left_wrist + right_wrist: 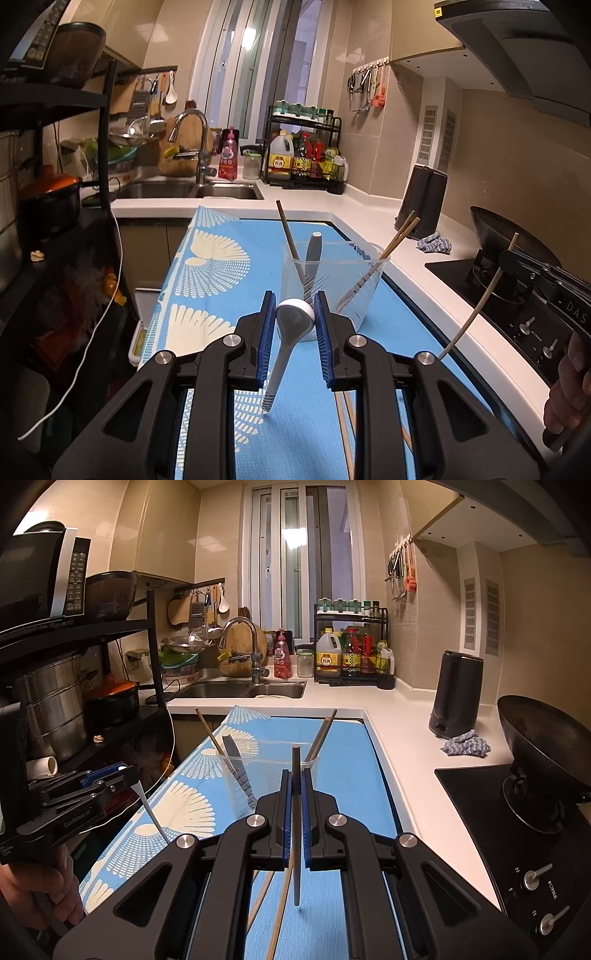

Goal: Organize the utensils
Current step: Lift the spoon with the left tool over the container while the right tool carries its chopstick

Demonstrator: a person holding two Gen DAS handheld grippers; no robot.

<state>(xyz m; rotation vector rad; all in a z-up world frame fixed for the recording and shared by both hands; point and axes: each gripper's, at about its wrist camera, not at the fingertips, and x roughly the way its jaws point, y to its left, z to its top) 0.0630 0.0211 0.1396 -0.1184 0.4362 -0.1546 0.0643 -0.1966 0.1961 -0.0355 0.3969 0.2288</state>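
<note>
Left gripper clamped on white spoon, right gripper fully pinched on single chopstick, clear cup just ahead of both.

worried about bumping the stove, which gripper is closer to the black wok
Right. The right gripper, holding a chopstick, is on the side of the blue mat toward the wok; the left gripper, holding a spoon, is farther across the mat.
</note>
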